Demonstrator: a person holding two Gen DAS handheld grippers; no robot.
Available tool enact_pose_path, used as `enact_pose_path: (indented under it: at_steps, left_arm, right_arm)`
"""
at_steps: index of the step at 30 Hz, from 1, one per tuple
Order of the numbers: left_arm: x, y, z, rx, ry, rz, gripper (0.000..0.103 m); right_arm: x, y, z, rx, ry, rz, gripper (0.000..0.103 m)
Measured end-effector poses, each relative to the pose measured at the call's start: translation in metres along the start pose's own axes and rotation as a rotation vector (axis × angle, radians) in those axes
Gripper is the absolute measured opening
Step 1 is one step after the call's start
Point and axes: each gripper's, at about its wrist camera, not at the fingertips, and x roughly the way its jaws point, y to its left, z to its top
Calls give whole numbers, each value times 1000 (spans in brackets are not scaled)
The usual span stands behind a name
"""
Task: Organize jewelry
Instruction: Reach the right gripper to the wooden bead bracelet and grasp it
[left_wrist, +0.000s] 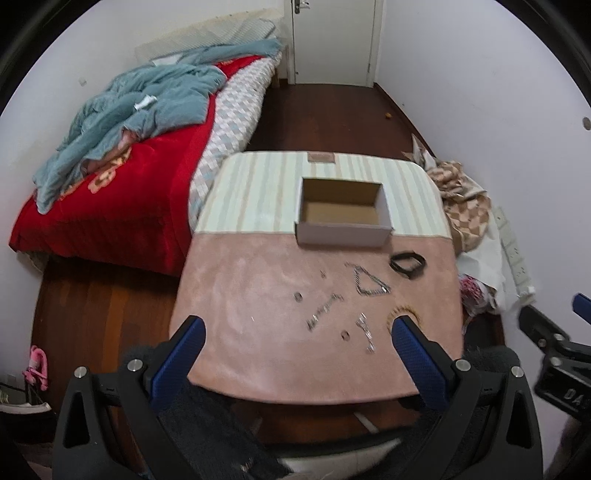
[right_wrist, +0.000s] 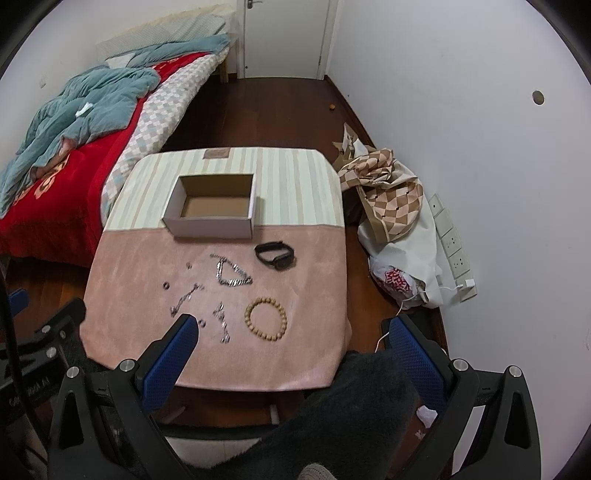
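Observation:
An open cardboard box (left_wrist: 343, 212) (right_wrist: 212, 208) stands empty on a small table (left_wrist: 240, 295) (right_wrist: 303, 258) covered in pink and striped cloth. In front of it lie a black wristband (left_wrist: 407, 263) (right_wrist: 275, 255), a silver chain necklace (left_wrist: 369, 284) (right_wrist: 231, 274), a wooden bead bracelet (right_wrist: 265, 319) (left_wrist: 397, 314), two thin silver chains (left_wrist: 323, 311) (right_wrist: 221, 321) and small rings (left_wrist: 297, 297) (right_wrist: 166, 285). My left gripper (left_wrist: 297, 328) is open above the table's near edge. My right gripper (right_wrist: 291, 328) is open and empty, above the near right corner.
A bed (left_wrist: 110, 192) with a red blanket and teal quilt stands left of the table. A pile of checkered cloth and bags (right_wrist: 391, 206) lies on the floor to the right, by a wall power strip (right_wrist: 454, 251). A white door (left_wrist: 332, 40) is at the back.

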Motion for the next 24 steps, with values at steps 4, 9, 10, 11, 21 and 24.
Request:
enact_pose_path:
  at_steps: [4,9,10,11,21,24]
  left_arm:
    - [31,8,19,-16,-16,38,103]
    - [88,11,30,8,20,96,103]
    - [97,11,28,15,31,104,103]
    - [111,11,26,26,48,114,103]
    - [205,-6,-5,136,200,177,103]
    - [220,-11,-9,149,235,181,103]
  right_arm:
    - [32,-7,14,51,25,7,103]
    - [106,-9,24,101,126,19,103]
    - [122,-8,23,106,149,17,103]
    - [137,-6,20,106,168,14,103]
    - [265,0,-25,154,350,26,100]
    - [291,1,-37,161,392,41,87]
